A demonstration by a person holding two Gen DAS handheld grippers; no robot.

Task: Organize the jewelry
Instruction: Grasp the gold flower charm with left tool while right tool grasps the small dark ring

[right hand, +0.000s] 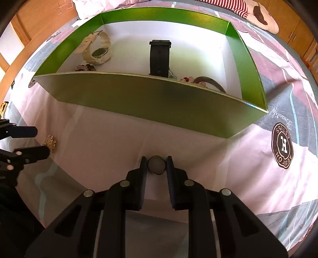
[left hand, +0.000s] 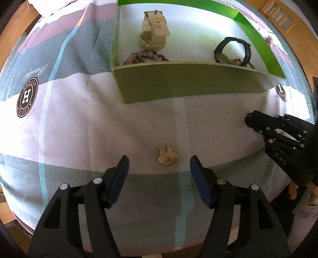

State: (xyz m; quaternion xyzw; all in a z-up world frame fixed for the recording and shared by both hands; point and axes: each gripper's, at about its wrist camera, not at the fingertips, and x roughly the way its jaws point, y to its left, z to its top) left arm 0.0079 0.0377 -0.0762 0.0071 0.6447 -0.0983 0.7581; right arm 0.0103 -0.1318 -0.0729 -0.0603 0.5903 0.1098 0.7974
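Closing gently, the right gripper (right hand: 157,161) pinches the small round grey stone pendant (right hand: 156,163) on the striped cloth (right hand: 111,139), while the left gripper (left hand: 159,164) stands open around the golden flower-shaped brooch (left hand: 168,158), near the green cardboard box (left hand: 178,83).

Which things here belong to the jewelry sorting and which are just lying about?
Job: gold flower-shaped brooch; small round dark-rimmed piece between the right gripper fingers; green cardboard box; cream watch; black watch.
Lying about: striped plush toy; patterned bedsheet.
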